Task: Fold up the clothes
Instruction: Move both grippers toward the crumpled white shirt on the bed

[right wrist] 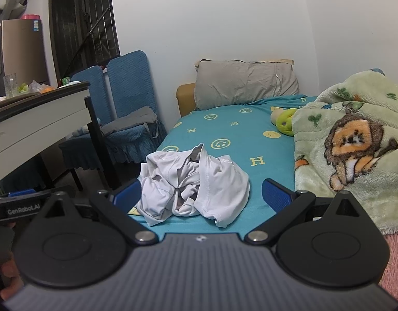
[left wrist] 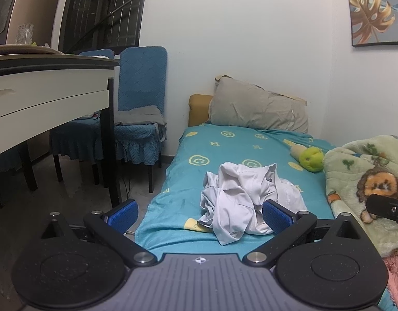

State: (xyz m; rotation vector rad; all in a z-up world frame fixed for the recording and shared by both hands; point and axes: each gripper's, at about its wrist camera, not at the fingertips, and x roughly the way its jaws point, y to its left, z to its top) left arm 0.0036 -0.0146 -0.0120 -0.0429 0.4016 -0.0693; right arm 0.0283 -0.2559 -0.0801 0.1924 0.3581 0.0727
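Note:
A crumpled white garment (left wrist: 240,197) lies in a heap on the teal bed sheet (left wrist: 199,145) near the bed's foot; it also shows in the right wrist view (right wrist: 193,186). My left gripper (left wrist: 199,213) is open and empty, hovering just short of the heap, its blue pads (left wrist: 122,213) spread wide. My right gripper (right wrist: 199,197) is open and empty too, its blue pads (right wrist: 275,197) either side of the heap as seen, held short of it. A part of the right gripper shows at the right edge of the left wrist view (left wrist: 388,208).
A green lion-print blanket (right wrist: 349,140) is bunched on the bed's right side. A green plush toy (left wrist: 311,159) and a grey pillow (left wrist: 258,108) lie farther up. A white table (left wrist: 43,93) and blue-covered chairs (left wrist: 139,108) stand left of the bed.

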